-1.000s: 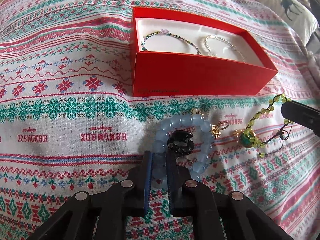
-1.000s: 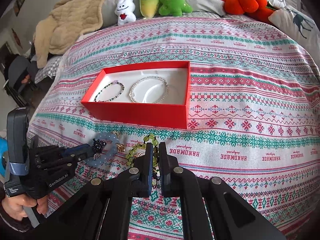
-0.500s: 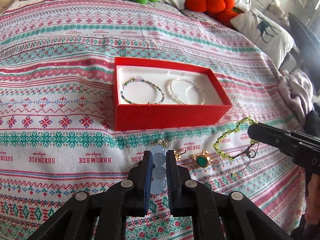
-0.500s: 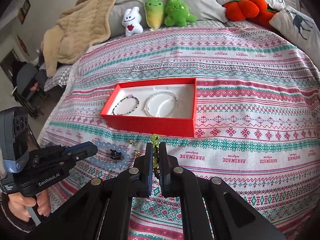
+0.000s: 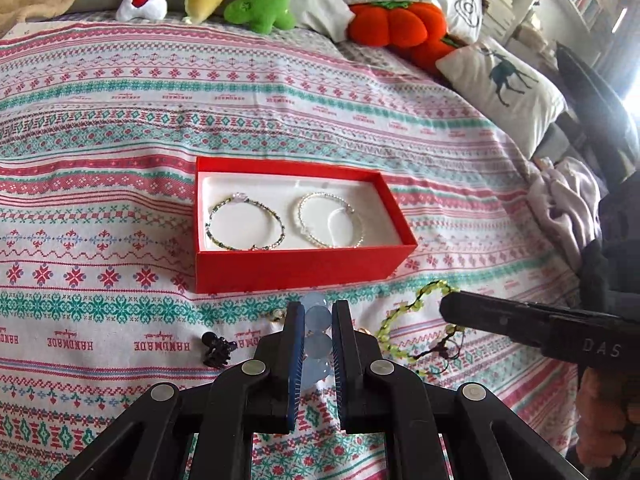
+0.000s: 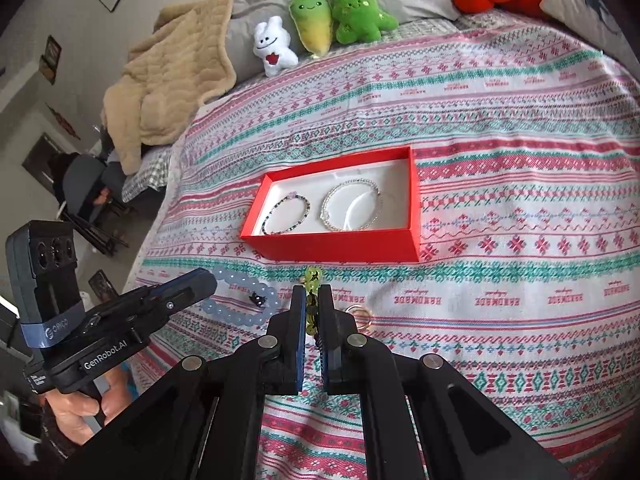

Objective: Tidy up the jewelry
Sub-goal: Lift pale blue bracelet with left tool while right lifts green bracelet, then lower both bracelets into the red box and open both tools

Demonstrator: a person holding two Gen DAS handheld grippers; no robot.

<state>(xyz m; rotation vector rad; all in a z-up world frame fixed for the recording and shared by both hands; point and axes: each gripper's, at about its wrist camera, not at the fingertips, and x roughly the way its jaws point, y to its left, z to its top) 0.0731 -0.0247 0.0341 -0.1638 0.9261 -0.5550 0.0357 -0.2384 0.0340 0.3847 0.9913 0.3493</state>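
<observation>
Item: my left gripper (image 5: 316, 332), pinching the pale blue bracelet (image 5: 317, 346) of round frosted beads. My right gripper (image 6: 310, 312) clamps the green bracelet (image 6: 311, 280) of glossy faceted beads. Red card box (image 5: 296, 270), 12 o'clock. Woven bedspread (image 5: 120, 344), lettered "HANDMADE".

Bare patterned bedspread (image 6: 520, 208) lies wide to the right of the red box (image 6: 340, 246); rings (image 6: 360, 314) and black charm (image 5: 218, 350) clutter the strip before it; plush toys (image 6: 316, 28) line the far edge.
</observation>
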